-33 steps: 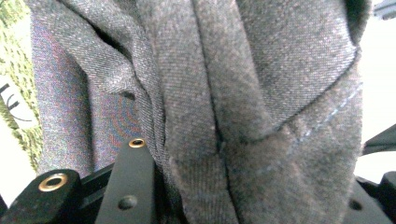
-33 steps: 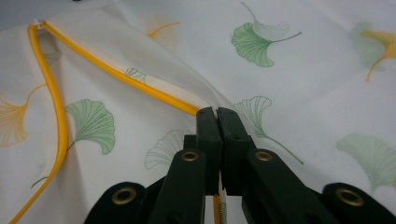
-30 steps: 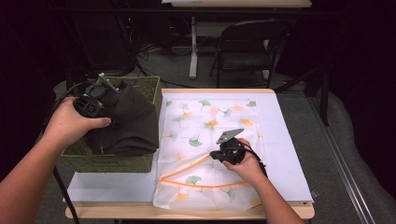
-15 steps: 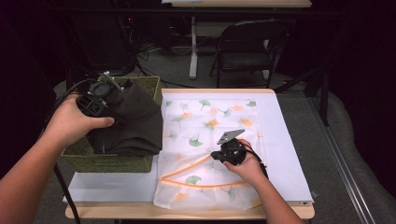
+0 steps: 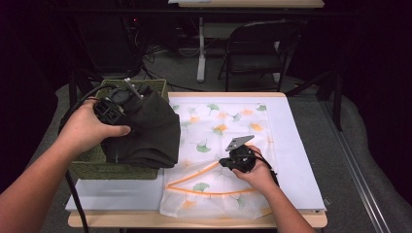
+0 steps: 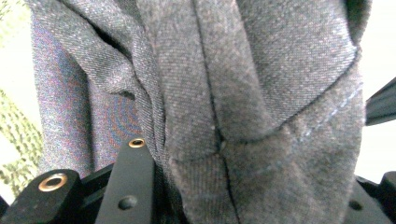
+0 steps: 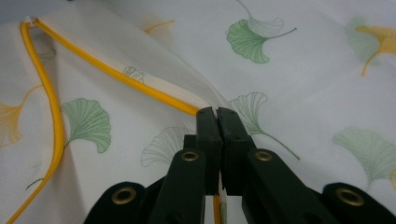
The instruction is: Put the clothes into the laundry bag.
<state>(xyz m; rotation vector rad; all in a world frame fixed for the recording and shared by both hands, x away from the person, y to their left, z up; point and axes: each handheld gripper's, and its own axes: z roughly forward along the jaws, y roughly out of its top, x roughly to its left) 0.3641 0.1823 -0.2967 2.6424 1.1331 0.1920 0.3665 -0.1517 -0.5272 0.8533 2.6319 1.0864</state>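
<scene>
Garment (image 5: 145, 131): dark grey cloth, bunched up, lifted partly out of the basket (image 5: 92, 165) at the left end of the bench (image 5: 301, 145); its lower folds drape over the basket's right rim and just reach the bag's left edge.
Left tongs (image 5: 127, 92): held in the left hand (image 5: 90, 128) above the basket, closed on the garment. In the left gripper view the cloth (image 6: 243, 107) is pinched between the jaws, folds and a stitched seam bulging out over them; a strip of the woven basket (image 6: 16, 126) shows at the left edge.
Right tongs (image 5: 224, 161): held in the right hand (image 5: 257, 172) low over the bag, jaws pressed together on the bag's yellow trim (image 5: 194, 175).
Bag (image 5: 218, 131): thin white mesh printed with green and orange ginkgo leaves, spread flat across the middle of the bench on a white sheet (image 5: 111, 194).
Right gripper view: the tongs (image 7: 217, 114) meet with no gap, the yellow trim (image 7: 116, 74) running straight into their tips; the edge there is raised off the layer below, and a second yellow trim line curves down the left side.
High view: shows both hands well apart, garment on the left, bag opening near the bench's front edge; a black chair (image 5: 257, 48) stands on the floor beyond the bench.
</scene>
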